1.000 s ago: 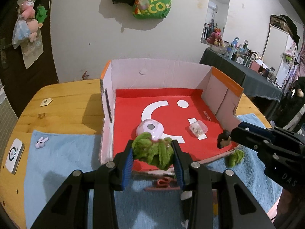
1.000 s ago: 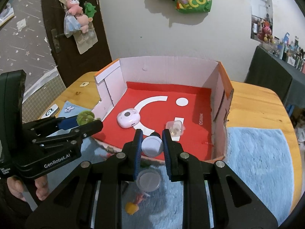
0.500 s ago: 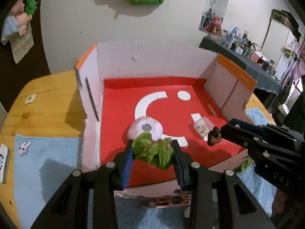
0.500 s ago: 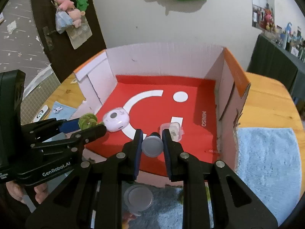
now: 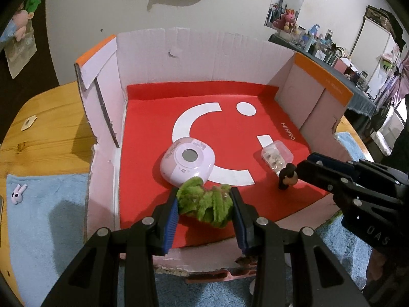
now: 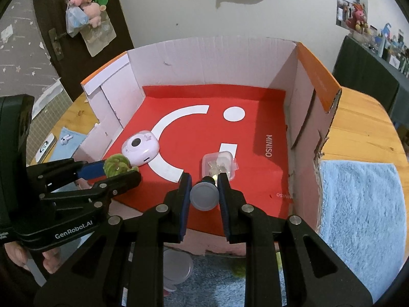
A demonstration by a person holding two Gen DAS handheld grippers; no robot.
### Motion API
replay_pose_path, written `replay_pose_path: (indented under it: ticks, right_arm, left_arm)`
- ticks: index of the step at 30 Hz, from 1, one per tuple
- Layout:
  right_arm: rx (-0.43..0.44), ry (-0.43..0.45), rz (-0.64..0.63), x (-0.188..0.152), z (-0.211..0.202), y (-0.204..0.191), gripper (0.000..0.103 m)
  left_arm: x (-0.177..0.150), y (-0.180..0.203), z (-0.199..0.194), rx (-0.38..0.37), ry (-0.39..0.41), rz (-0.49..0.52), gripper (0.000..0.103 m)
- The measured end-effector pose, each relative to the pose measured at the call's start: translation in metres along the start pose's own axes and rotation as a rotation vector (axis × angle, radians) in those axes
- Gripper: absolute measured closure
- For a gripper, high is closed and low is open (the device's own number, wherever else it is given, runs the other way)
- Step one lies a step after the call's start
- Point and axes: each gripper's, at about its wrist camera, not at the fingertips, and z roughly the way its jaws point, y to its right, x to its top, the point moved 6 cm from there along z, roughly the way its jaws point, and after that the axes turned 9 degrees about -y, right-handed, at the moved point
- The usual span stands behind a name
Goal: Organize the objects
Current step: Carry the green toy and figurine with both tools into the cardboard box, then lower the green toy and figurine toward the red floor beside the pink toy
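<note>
With the pink round gadget [image 5: 188,159] and clear case [image 5: 276,152] already lying in the red-floored box [image 5: 258,128], my left tongs [image 5: 204,206] clamp a green fuzzy scrunchie [image 5: 204,202] and my right tongs [image 6: 204,192] clamp a grey round-based figurine [image 6: 204,196] low over its front, neither released, while bits remain on the blue towel [image 6: 363,204].

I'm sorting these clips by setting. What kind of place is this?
Most likely a lived-in home room: a wooden table with a blue towel, plush toys hanging on a door, and a cluttered side table of bottles and knick-knacks.
</note>
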Motion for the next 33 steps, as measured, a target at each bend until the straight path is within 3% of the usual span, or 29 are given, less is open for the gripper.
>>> replay_pose_path:
  ticks: [16, 33]
  right_arm:
    - [-0.002, -0.068, -0.015, -0.005, 0.016, 0.003, 0.083]
    - [0.003, -0.042, 0.006, 0.010, 0.029, 0.008, 0.083]
  left_arm:
    - [0.009, -0.005, 0.013, 0.008, -0.024, -0.010, 0.063]
    - [0.024, -0.010, 0.022, 0.018, -0.018, -0.027, 0.063]
